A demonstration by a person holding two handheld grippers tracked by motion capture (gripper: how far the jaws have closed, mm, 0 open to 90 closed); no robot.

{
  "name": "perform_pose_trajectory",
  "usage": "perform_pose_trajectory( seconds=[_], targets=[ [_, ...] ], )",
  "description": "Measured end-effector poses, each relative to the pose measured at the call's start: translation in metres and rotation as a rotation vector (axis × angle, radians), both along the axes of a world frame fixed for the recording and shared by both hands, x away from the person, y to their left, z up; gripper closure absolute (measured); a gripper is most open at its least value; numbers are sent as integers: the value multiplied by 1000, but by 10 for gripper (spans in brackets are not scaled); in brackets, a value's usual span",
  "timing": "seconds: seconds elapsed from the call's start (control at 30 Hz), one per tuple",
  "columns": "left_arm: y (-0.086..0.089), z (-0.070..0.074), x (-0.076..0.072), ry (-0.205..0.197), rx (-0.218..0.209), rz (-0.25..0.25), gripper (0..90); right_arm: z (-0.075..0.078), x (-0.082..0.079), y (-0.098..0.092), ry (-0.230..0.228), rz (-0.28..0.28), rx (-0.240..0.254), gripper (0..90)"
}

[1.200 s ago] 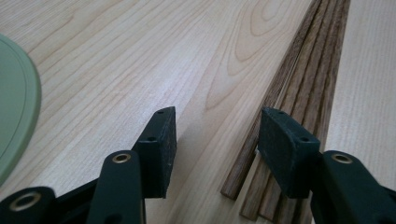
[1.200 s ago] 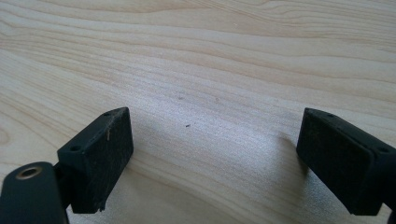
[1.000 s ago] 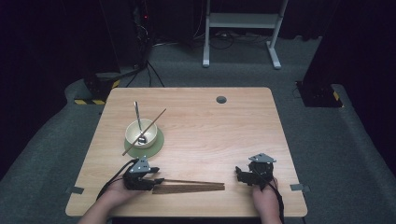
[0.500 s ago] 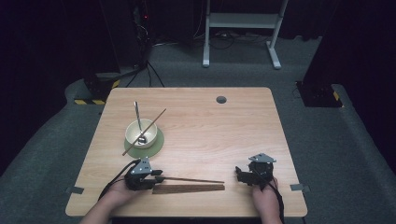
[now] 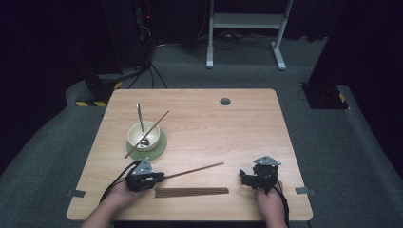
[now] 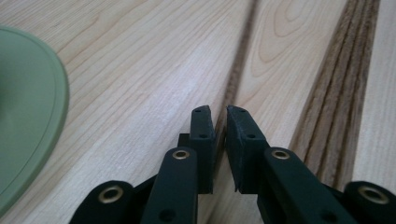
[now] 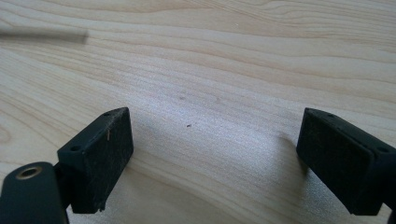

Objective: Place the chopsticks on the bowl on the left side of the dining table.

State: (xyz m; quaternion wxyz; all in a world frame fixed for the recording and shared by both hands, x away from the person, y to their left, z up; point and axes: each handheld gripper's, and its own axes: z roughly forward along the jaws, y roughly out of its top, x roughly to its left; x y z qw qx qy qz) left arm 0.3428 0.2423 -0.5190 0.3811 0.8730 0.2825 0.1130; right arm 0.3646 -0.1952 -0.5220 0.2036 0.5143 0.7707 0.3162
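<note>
The left tool is clenched on one thin chopstick at its near end; the stick seems light, stiff, slippery.

The right tool is released.

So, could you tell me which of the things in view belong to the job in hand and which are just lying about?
In the job:
- left gripper, jaws just closed on one chopstick
- bundle of chopsticks on the table
- bowl on a green saucer, with a chopstick and a spoon

Lying about:
- right gripper, open and resting
- white stand on the floor
</note>
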Motion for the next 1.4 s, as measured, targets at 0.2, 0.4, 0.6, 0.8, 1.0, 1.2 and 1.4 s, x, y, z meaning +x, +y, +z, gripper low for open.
perform_pose_trajectory(
  seconds=[0.2,0.4,0.6,0.8,1.0,1.2,1.4],
  targets=[
    [3,0,1,4,1,26,825,0,0,0,-2,4,-2,108],
    [-1,0,0,-30,21,51,719,0,0,0,-4,6,-4,108],
    [-2,-2,0,-9,-16,78,691,0,0,0,-8,7,-5,108],
    [0,-3,1,-3,-24,85,810,0,0,0,-8,8,-5,108],
    [0,-2,2,-1,-29,88,831,0,1,-1,-14,12,-9,108],
    [-2,-1,1,1,-22,97,831,0,1,-1,-13,11,-7,108],
    [-2,3,0,-29,-40,107,833,0,0,-1,-12,11,-7,108]
  ],
)
